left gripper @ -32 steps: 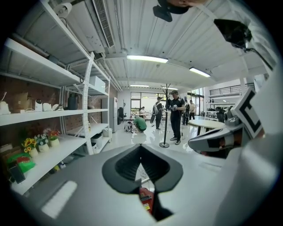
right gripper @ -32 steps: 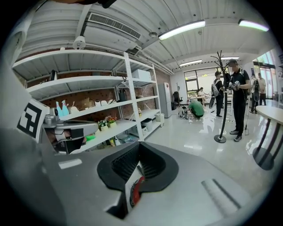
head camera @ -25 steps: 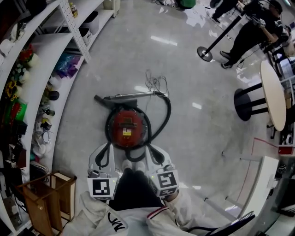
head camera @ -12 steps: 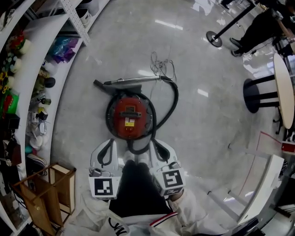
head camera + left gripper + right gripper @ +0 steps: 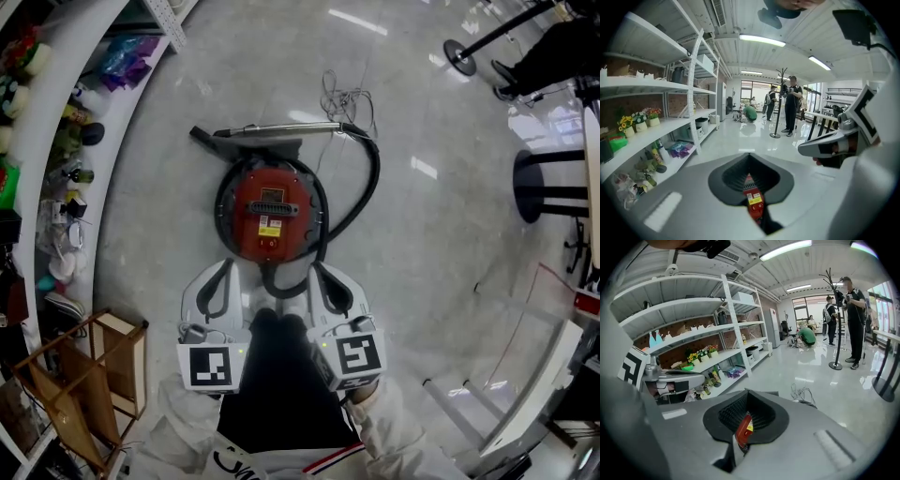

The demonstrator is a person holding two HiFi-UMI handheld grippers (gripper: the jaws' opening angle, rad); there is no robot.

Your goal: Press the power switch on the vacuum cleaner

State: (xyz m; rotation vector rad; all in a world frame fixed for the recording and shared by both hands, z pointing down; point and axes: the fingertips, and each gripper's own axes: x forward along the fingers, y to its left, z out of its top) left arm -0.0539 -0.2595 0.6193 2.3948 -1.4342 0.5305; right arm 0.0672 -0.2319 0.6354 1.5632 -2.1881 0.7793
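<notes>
A round red vacuum cleaner (image 5: 272, 217) with a black rim stands on the floor just ahead of my feet. Its black hose (image 5: 367, 183) loops round the right side to a grey wand (image 5: 281, 130) lying behind it. A small switch (image 5: 269, 244) sits under the yellow label on its near side. My left gripper (image 5: 226, 268) and right gripper (image 5: 320, 269) hang side by side just short of the vacuum, both shut and holding nothing. The red body (image 5: 753, 202) shows through the left gripper (image 5: 749, 159), and likewise the red body (image 5: 742, 428) through the right gripper (image 5: 746, 397).
White shelves (image 5: 66, 112) with flowers and bottles curve along the left. A wooden rack (image 5: 89, 370) stands at lower left. A loose cord (image 5: 344, 94) lies beyond the wand. A black stool base (image 5: 548, 197) and a white frame (image 5: 530, 389) are on the right. People (image 5: 791, 105) stand far off.
The head view has closed in on the vacuum, which now looks larger and sits higher in view. Both grippers stay shut, low in front of me.
</notes>
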